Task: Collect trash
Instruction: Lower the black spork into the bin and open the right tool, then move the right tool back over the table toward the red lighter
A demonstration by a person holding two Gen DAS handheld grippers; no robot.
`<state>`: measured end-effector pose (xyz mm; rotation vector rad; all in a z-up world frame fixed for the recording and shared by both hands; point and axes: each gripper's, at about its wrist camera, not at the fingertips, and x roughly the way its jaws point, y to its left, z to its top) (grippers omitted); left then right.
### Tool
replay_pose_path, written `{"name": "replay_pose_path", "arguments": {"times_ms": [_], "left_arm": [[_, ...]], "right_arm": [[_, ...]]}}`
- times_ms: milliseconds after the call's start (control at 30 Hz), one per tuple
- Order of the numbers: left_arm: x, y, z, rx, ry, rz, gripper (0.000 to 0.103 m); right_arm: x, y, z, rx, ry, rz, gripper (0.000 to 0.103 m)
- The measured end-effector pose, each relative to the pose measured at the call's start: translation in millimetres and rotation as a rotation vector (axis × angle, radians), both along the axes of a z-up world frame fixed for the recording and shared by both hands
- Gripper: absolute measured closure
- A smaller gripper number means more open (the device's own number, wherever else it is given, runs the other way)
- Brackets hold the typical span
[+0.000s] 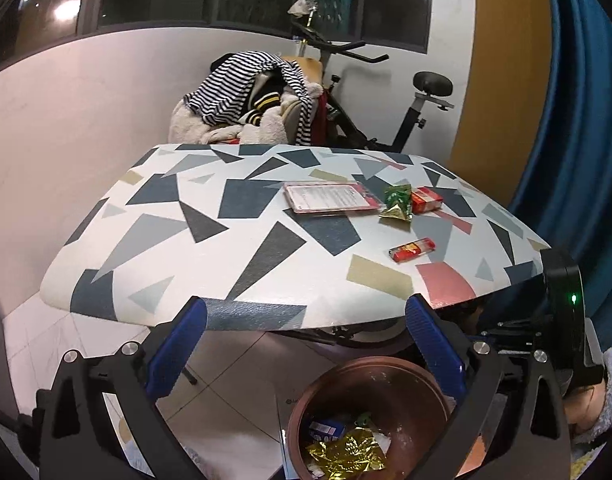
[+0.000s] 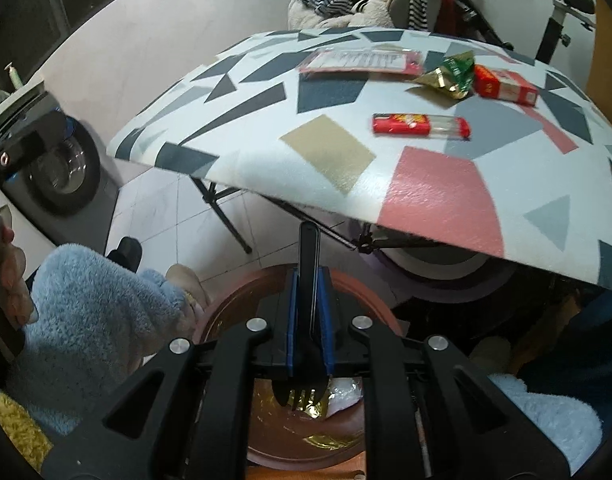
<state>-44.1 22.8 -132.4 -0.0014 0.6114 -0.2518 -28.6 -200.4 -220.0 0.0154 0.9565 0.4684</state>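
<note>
Fork: I have a black plastic fork (image 2: 309,304) pinched in my right claw (image 2: 308,312), long axis along the fingers, handle pointing away toward the table edge, tines back toward the camera.
Bin: the brown bin (image 1: 402,376) sits on the floor right under the fork, gold foil (image 1: 346,456) inside.
Left claw (image 1: 302,344): spread wide, holding nothing, above the bin.
Table (image 1: 226,240): red packet (image 1: 412,249), green wrapper (image 1: 397,202), red box (image 1: 426,199), flat pack (image 1: 330,197).
Obstruction: table edge overhangs beyond the bin.
</note>
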Motion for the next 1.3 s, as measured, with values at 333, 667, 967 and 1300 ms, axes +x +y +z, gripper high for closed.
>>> {"name": "replay_pose_path", "arguments": {"times_ms": [333,667,967,1300], "left_arm": [[0.7,1.9,-4.7,0.0,0.013,0.019,0.006],[1.5,4.0,-7.2,-0.005,0.017,0.025,0.006],[1.8,6.1,-10.5,-0.014,0.023,0.031,0.006],[2.0,6.3,-13.7,-0.034,0.036,0.035,0.006]], "right_arm": [[3.8,11.5,-9.7,-0.042,0.018,0.03,0.086],[4.5,9.6,-10.9,-0.054,0.007,-0.002,0.023],[12.9,-8.7,-7.0,-0.026,0.004,-0.107,0.006],[14.9,-19.2,-0.7,-0.013,-0.032,-0.141,0.006]]}}
